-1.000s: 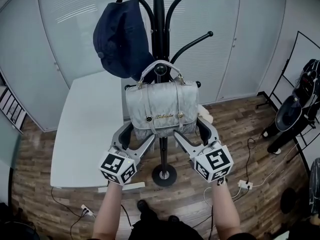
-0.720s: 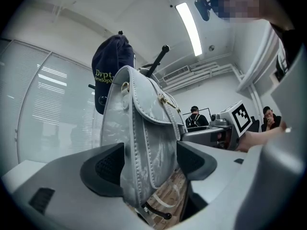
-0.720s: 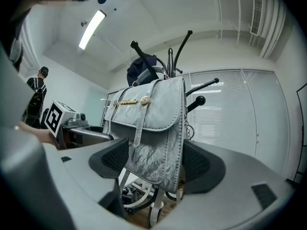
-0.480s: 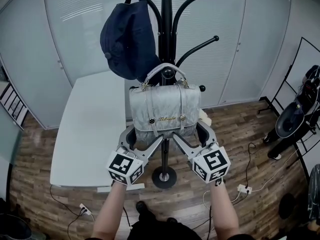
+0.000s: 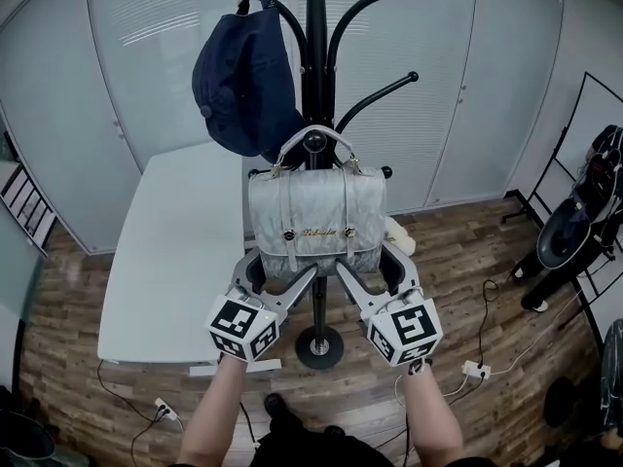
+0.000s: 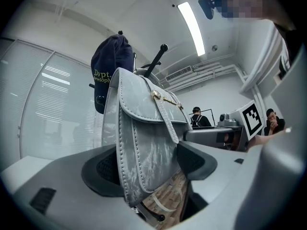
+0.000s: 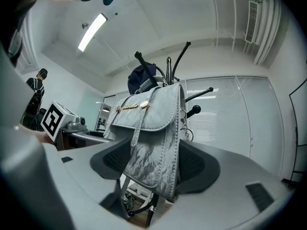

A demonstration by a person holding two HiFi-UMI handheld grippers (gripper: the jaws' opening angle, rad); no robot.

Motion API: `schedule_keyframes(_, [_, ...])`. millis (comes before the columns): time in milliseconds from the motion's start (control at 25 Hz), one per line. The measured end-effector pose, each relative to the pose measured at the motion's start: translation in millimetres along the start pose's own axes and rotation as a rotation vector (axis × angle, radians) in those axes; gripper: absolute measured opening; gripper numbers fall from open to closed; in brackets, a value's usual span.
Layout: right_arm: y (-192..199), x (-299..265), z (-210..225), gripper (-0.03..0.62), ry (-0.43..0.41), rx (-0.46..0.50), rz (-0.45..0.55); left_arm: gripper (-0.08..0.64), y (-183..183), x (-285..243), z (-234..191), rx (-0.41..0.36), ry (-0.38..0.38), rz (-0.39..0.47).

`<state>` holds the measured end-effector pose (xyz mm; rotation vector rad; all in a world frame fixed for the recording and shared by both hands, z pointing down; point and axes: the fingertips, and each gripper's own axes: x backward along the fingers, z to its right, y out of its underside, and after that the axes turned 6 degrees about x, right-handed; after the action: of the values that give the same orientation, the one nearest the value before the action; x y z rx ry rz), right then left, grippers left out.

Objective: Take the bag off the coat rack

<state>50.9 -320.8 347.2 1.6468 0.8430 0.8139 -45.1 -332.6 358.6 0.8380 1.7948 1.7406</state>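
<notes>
In the head view, a white worktop (image 5: 165, 261) is seen at 9 o'clock of the coat rack (image 5: 313, 37), set against pale wall panels (image 5: 127, 76) on which slatted blinds are faintly shown. A navy cap (image 5: 243, 81) is hung on a curved arm of the rack, at 11 o'clock of the bag (image 5: 316, 217).

The left gripper (image 5: 277, 272) is held at 7 o'clock of the bag, and its jaws are closed narrowly on the bag's lower left part; in the left gripper view the grey marbled leather is pressed between the two dark pads. The bag itself is hung at the middle of the rack, upright, with its short handle looped over a knobbed hook (image 5: 313, 140) on the black pole. The rack's round base (image 5: 319, 343) is seen at 6 o'clock, on a wood-patterned floor (image 5: 467, 251).

The right gripper (image 5: 368, 266) is held at 5 o'clock of the bag, and its jaws are likewise clamped on the bag's lower right part, with the pads touching front and back. Both marker cubes are turned towards the camera.

At 4 o'clock of the base, a white power strip (image 5: 477, 363) with cables is laid on the floor. At 3 o'clock, by the right edge, dark equipment (image 5: 569, 227) is stood beside a thin black frame. A ceiling strip light (image 6: 191, 23) is shown in the left gripper view.
</notes>
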Motion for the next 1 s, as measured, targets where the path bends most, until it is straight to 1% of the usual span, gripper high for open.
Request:
schedule_keyframes(160, [-5.1, 3.2, -0.7, 0.311, 0.032, 0.020, 0.011, 0.347, -3.4, 1.6, 2.3, -0.005, -0.020, -0.007])
schedule_keyframes(680, [-17.2, 12.0, -4.1, 0.287, 0.050, 0.051, 0.025, 0.319, -11.7, 11.4, 11.3, -0.019, -0.066, -0.020])
schedule_keyframes(760, [-19.8, 14.8, -3.9, 0.285, 0.054, 0.047, 0.032, 0.318, -14.7, 12.3, 14.8, -0.030, -0.067, -0.024])
schedule_keyframes(880, [-25.1, 19.4, -2.5, 0.284, 0.057, 0.037, 0.053, 0.316, -22.8, 12.7, 20.6, -0.065, -0.069, -0.021])
schedule_keyframes(1000, [-35.4, 23.0, -1.3, 0.284, 0.055, 0.052, 0.077, 0.318, -31.8, 13.6, 25.2, -0.068, -0.070, -0.005])
